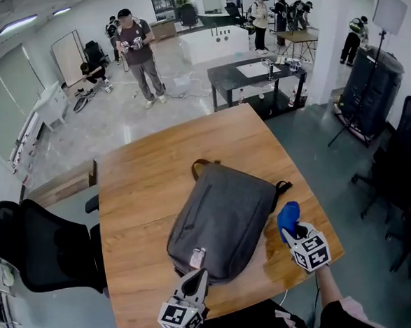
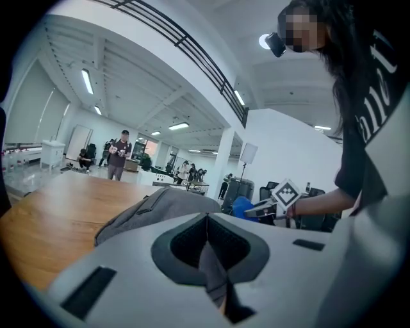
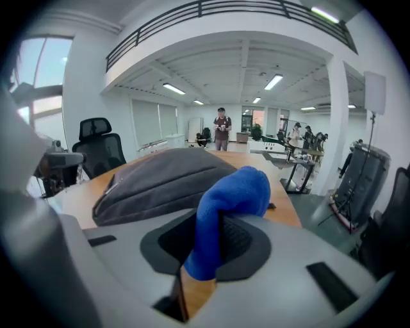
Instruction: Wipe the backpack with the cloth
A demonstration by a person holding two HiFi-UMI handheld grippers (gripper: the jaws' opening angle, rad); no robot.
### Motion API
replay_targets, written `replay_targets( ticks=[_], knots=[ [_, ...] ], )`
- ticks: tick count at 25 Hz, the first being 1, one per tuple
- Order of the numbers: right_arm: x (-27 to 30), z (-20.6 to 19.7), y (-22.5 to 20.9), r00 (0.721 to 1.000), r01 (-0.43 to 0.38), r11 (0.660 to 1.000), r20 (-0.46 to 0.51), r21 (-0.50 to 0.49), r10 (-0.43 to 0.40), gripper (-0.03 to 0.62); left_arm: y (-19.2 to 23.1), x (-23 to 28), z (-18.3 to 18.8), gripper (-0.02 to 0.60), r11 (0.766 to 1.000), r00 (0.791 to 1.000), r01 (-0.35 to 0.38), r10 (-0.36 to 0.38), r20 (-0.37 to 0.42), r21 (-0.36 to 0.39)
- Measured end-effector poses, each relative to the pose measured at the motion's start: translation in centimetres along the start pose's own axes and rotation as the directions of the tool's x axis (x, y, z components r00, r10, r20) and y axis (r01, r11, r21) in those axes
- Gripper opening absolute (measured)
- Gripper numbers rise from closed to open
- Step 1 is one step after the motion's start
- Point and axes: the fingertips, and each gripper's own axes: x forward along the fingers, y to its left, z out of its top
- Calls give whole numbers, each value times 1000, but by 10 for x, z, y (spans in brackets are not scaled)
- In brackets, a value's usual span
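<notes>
A grey backpack (image 1: 223, 218) lies flat on the wooden table (image 1: 143, 178), its handle pointing away from me. At its near edge my left gripper (image 1: 196, 267) is shut on a fold of the bag's grey fabric (image 2: 211, 269), which shows pinched between the jaws in the left gripper view. My right gripper (image 1: 293, 233) is shut on a blue cloth (image 1: 288, 216) just right of the bag, over the table's near right corner. In the right gripper view the cloth (image 3: 230, 198) stands up out of the jaws with the backpack (image 3: 160, 176) behind it.
A black office chair (image 1: 36, 249) stands at the table's left side. More dark chairs (image 1: 409, 159) stand to the right, beyond the table edge. A black low table (image 1: 255, 76) and several people are farther off across the room.
</notes>
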Motion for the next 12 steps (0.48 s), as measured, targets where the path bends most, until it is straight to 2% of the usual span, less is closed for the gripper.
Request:
replay_targets(
  ticks=[6,12],
  knots=[
    [70,16,-69,998,16,985,-50,-172,-25,78,14,8,-3,-3,996,996,-91,91,-21,-24],
    [102,9,-78,994,-15,969,-106,-245,-11,78,14,10,-10,-3,991,991,-126,123,-54,-42]
  ],
)
